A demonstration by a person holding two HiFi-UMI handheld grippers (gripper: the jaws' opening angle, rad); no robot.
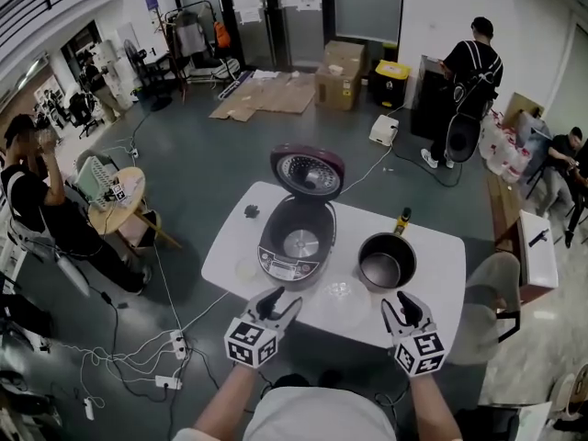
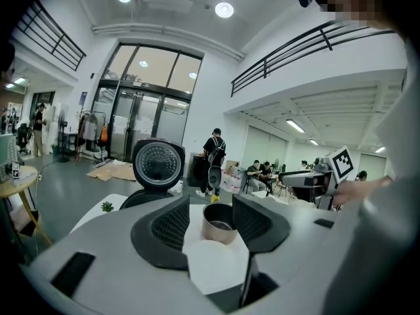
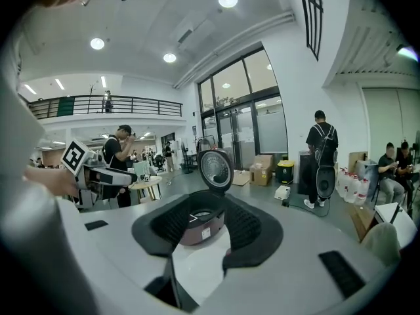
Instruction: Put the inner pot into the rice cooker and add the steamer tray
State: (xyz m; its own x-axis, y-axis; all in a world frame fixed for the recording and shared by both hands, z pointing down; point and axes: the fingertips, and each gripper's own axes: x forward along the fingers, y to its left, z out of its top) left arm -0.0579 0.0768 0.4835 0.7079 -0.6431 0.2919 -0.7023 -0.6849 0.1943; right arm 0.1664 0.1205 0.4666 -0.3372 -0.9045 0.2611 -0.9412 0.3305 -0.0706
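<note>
White table [image 1: 443, 278]: open rice cooker [image 1: 296, 243] and inner pot [image 1: 387, 261], both empty.

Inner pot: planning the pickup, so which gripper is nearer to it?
The right gripper, just in front of the inner pot; the left gripper is farther off, in front of the rice cooker.

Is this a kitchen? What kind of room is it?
Not a kitchen; more likely a big workshop or lab hall. The rice cooker sits on a table on a floor strewn with cables and flattened cardboard, with glass doors behind.
</note>
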